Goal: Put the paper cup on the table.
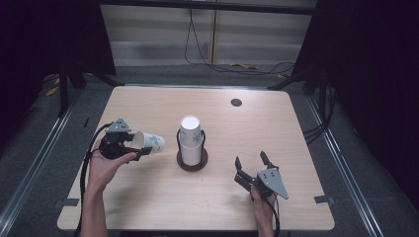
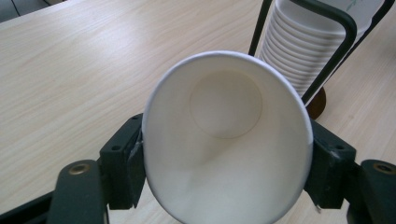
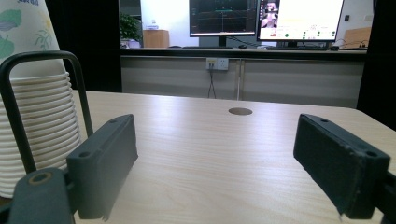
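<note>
A white paper cup [image 1: 149,142] with a leafy print lies sideways in my left gripper [image 1: 142,146], bottom pointing toward the stack. In the left gripper view the cup's open mouth [image 2: 227,140] faces the camera, squeezed oval between the two black pads. My left gripper [image 2: 227,158] is shut on it, a little above the table, left of the stack. A stack of upside-down paper cups [image 1: 190,139] stands in a black wire holder [image 1: 192,160] at the table's middle. My right gripper [image 1: 252,160] rests open at the front right, empty; its view shows the stack [image 3: 35,116] at the left.
The light wooden table [image 1: 148,197] has a round cable hole [image 1: 236,102] at the back right. Cables lie on the floor beyond the table. A desk with monitors [image 3: 266,18] stands farther back in the right gripper view.
</note>
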